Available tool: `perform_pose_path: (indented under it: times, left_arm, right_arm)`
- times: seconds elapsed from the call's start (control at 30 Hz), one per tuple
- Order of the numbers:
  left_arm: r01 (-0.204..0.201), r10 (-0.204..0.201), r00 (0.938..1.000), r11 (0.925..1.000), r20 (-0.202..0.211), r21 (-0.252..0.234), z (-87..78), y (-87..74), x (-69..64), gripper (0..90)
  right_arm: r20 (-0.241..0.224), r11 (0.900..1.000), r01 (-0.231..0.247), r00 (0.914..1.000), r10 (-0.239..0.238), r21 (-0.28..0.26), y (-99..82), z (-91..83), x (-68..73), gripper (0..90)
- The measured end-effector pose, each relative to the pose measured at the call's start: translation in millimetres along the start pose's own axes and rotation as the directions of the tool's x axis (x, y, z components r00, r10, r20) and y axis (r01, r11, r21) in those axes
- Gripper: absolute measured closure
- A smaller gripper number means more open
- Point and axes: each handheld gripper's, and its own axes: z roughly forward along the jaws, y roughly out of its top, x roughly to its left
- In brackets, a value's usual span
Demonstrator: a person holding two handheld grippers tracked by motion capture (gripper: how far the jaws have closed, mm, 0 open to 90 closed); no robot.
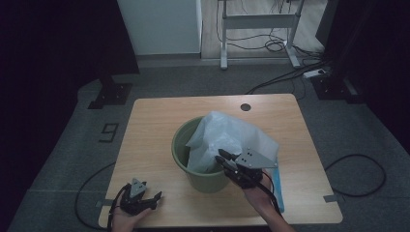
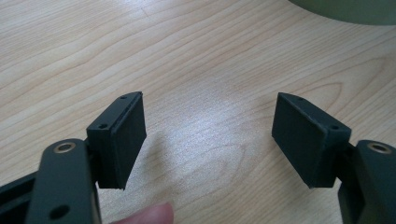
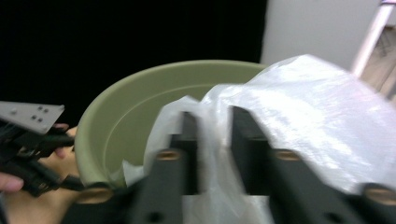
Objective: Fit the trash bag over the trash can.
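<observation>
While the bucket stands mid-desk: a green bucket (image 1: 203, 164) sits near the middle of the wooden desk (image 1: 154, 125), slightly toward the near edge.
Bag: a translucent white plastic bag (image 1: 232, 137) drapes over the bucket's right rim and partly inside it, bulging upward and spilling to the right.
Right gripper: the right gripper (image 1: 223, 157) reaches in from the near right at the bucket's near-right rim; in the right gripper view its fingers (image 3: 189, 135) are clenched on a fold of the bag (image 3: 308, 107), with film pinched between them.
Left gripper: the left gripper (image 1: 157, 197) rests at the near left of the desk, well apart from the bucket; its fingers (image 2: 123, 135) are released, spread wide over bare wood.
Blue item: a flat blue object (image 1: 279, 188) lies on the desk right of the bucket, partly under the right hand.
Far side: a dark round hole (image 1: 245, 107) marks the desk's far edge.
</observation>
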Motion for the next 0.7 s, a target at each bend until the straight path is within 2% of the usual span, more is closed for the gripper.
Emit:
perform_pose_path:
  times: [0.03, 0.07, 0.1, 0.13, 0.2, 0.23, 0.27, 0.37, 0.5, 0.57, 0.7]
  left_arm:
    - [0.007, -0.007, 0.9999, 1.0000, -0.008, -0.003, -0.5, -0.5, 1.1, 25.4]
    - [0.007, -0.007, 0.9999, 1.0000, -0.008, -0.003, -0.5, -0.5, 1.1, 25.3]
    - [0.010, -0.010, 0.9999, 0.9999, -0.012, -0.003, -0.5, -0.8, 1.8, 25.3]
    - [0.018, -0.018, 0.9997, 0.9998, -0.018, -0.003, -0.9, -1.3, 3.5, 25.3]
    - [0.021, -0.021, 0.9996, 0.9998, -0.017, -0.003, -1.3, -1.5, 4.2, 25.3]
    - [0.025, -0.025, 0.9995, 0.9997, -0.020, -0.004, -1.8, -1.6, 4.5, 25.3]
    - [0.024, -0.025, 0.9995, 0.9997, -0.020, -0.007, -2.1, -1.4, 4.1, 25.3]
    - [0.018, -0.018, 0.9997, 0.9998, -0.018, -0.003, -2.1, -0.7, 2.8, 25.3]
    - [0.012, -0.012, 0.9998, 0.9999, -0.014, -0.002, -0.9, -0.5, 1.1, 25.3]
    - [0.014, -0.014, 0.9998, 0.9999, -0.014, -0.002, -0.3, -0.8, 1.2, 25.3]
    - [0.015, -0.015, 0.9998, 0.9999, -0.015, -0.002, 0.0, -0.6, 1.1, 25.3]
  right_arm:
    - [0.040, 0.9992, -0.004, 0.9992, 0.005, -0.040, -0.4, -8.8, -0.7, 55.1]
    - [0.040, 0.9992, -0.004, 0.9992, 0.005, -0.040, -0.4, -8.8, -0.7, 55.1]
    - [0.062, 0.9983, -0.012, 0.9980, 0.016, -0.057, -1.1, -14.6, -1.8, 50.5]
    - [0.114, 0.9961, -0.021, 0.9929, 0.031, -0.085, -3.4, -26.5, -3.6, 40.2]
    - [0.155, 0.9940, -0.035, 0.9867, 0.051, -0.104, -6.9, -38.1, -4.5, 32.5]
    - [0.155, 0.9940, -0.035, 0.9867, 0.051, -0.104, -6.9, -38.1, -4.5, 32.5]
    - [0.172, 0.9931, -0.043, 0.9831, 0.062, -0.109, -11.8, -48.3, -5.0, 29.0]
    - [0.181, 0.9932, -0.051, 0.9811, 0.070, -0.105, -19.0, -58.0, -3.7, 26.3]
    - [0.201, 0.9973, -0.041, 0.9782, 0.052, -0.061, -37.4, -69.3, -1.1, 22.0]
    - [0.238, 0.9987, -0.034, 0.9704, 0.042, -0.039, -47.4, -72.0, -1.9, 20.1]
    - [0.284, 0.9984, -0.057, 0.9574, 0.052, 0.007, -65.3, -68.2, -3.9, 16.2]
